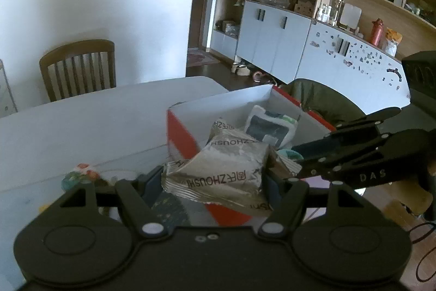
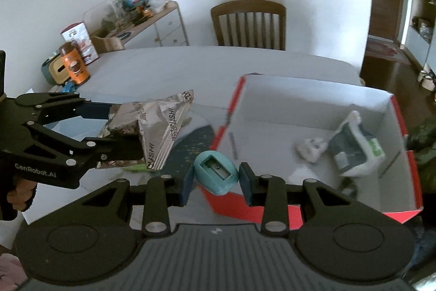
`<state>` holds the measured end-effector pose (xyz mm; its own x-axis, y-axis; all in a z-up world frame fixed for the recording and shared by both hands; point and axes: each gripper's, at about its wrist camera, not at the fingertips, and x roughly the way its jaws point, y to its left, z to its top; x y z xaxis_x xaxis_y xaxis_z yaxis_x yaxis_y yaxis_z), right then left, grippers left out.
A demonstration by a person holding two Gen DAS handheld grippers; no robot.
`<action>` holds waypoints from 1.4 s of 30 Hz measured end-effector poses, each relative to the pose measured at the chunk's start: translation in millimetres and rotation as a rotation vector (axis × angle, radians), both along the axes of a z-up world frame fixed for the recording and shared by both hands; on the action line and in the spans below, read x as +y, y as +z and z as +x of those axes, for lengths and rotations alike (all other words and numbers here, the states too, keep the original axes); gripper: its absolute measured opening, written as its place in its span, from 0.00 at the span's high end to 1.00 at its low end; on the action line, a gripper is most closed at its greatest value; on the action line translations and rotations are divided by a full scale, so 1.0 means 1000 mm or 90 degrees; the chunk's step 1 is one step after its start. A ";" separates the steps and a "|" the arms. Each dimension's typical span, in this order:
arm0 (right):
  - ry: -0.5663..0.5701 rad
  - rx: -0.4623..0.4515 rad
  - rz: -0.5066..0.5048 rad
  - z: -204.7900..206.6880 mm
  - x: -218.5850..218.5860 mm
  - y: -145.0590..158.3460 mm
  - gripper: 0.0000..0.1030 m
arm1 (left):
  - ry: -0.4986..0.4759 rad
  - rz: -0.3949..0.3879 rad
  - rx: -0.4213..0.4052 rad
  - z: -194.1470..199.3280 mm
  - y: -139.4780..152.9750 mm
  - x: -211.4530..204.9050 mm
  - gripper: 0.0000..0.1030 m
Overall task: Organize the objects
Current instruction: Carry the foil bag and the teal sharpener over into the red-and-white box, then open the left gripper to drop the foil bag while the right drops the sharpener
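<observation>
My left gripper (image 1: 215,177) is shut on a crumpled silver snack packet (image 1: 226,168) printed ZHOUSHI, held above the near corner of a red box (image 1: 177,132) with a white inside. In the right wrist view the same packet (image 2: 160,124) hangs in the left gripper (image 2: 122,131), left of the box (image 2: 299,100). My right gripper (image 2: 216,176) is shut on a teal pencil sharpener (image 2: 215,172) over the box's near-left corner. From the left wrist view the right gripper (image 1: 297,158) reaches in from the right. A white and dark tissue pack (image 2: 354,149) and a small white object (image 2: 310,149) lie inside the box.
The box stands on a white table (image 2: 163,67) with a dark patterned mat (image 2: 196,143) beside it. An orange jar (image 2: 75,64) and other items sit at the table's far left. A wooden chair (image 2: 249,26) stands behind. Colourful small items (image 1: 79,173) lie near the left gripper.
</observation>
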<state>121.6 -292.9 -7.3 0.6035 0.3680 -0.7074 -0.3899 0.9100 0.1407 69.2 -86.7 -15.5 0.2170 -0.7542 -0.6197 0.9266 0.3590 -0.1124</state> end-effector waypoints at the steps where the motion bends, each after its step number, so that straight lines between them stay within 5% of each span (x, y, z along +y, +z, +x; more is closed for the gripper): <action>1: -0.003 0.000 0.000 0.001 -0.006 0.000 0.65 | -0.003 0.001 0.001 -0.002 -0.001 -0.006 0.29; 23: -0.065 0.000 -0.044 0.050 -0.085 -0.016 0.65 | 0.019 0.087 -0.032 -0.004 -0.020 -0.135 0.29; 42: -0.035 0.101 -0.099 0.102 -0.082 -0.080 0.65 | 0.049 0.209 -0.052 0.013 -0.071 -0.217 0.29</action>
